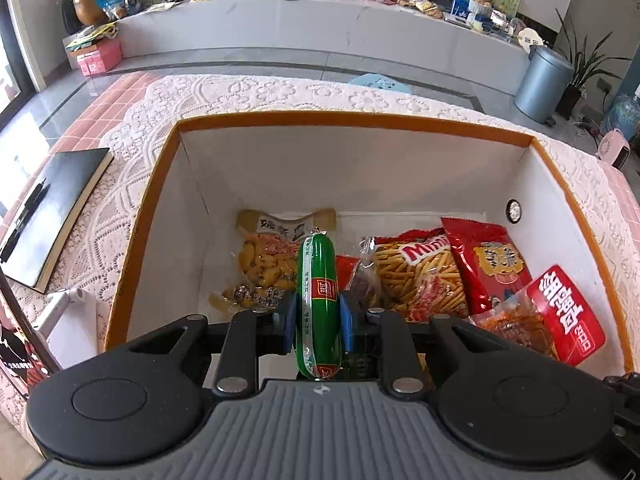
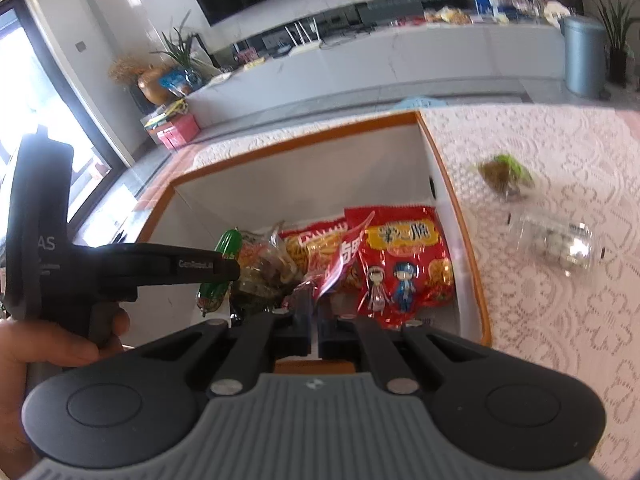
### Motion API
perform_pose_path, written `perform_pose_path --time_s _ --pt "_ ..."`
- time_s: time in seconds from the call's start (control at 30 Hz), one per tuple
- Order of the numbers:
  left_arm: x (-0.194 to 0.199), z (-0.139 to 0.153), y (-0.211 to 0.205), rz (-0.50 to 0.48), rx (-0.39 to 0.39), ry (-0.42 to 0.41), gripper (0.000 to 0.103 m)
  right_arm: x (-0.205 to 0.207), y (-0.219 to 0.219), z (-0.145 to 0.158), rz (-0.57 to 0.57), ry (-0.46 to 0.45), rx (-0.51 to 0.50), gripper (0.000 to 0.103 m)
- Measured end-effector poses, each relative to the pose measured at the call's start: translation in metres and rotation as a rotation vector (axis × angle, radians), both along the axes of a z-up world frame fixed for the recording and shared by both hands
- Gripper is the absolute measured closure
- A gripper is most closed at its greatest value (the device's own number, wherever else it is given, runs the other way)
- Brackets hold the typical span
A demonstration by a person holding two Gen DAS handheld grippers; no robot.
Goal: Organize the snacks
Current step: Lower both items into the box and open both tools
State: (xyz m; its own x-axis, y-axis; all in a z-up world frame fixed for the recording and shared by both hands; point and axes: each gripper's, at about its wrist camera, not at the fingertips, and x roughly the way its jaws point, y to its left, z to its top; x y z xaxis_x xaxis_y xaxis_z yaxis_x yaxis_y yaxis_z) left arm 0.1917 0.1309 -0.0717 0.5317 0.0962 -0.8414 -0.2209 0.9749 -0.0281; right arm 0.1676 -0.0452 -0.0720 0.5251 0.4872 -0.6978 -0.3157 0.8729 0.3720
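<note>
My left gripper (image 1: pixel 316 312) is shut on a green sausage (image 1: pixel 318 292), held upright over the open white box with an orange rim (image 1: pixel 352 118). The right wrist view shows that gripper (image 2: pixel 180 268), a hand on its handle, and the sausage (image 2: pixel 224 264) from the side. Over the box's near right part, my right gripper (image 2: pixel 314 312) is shut on the clear end of a red snack packet (image 2: pixel 346 256), which also shows in the left wrist view (image 1: pixel 560 312). In the box (image 2: pixel 296 140) lie a yellow pack (image 1: pixel 260 264), a fries bag (image 1: pixel 420 276) and a red bag (image 1: pixel 492 264).
A lace cloth (image 2: pixel 560 340) covers the table. Right of the box lie a small green-and-brown snack (image 2: pixel 506 176) and a clear plastic container (image 2: pixel 556 244), both blurred. A black notebook with a pen (image 1: pixel 52 208) lies left of the box.
</note>
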Motion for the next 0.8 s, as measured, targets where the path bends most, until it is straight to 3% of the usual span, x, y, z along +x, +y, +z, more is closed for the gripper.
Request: perform_pose_path --time_s 0.2,0.53,0.6,0.7,0.8 --pt "0.005 -0.007 0.003 0.009 0.003 0.04 0.078 0.004 0.002 0.0 -0.016 0.046 -0.003 0.103" --pt "0.005 -0.014 0.006 0.017 -0.035 0.079 0.075 0.001 -0.001 0.005 -0.057 0.032 -0.074 0.099" --pt "0.005 -0.014 0.008 0.019 -0.059 0.076 0.059 0.001 -0.004 0.007 -0.07 0.029 -0.072 0.095" --pt "0.002 -0.014 0.01 0.024 -0.087 0.063 0.047 -0.001 -0.01 0.01 -0.094 0.026 -0.07 0.077" --pt "-0.002 -0.01 0.005 0.02 -0.034 0.031 0.039 -0.005 -0.014 0.015 -0.11 0.0 -0.089 0.072"
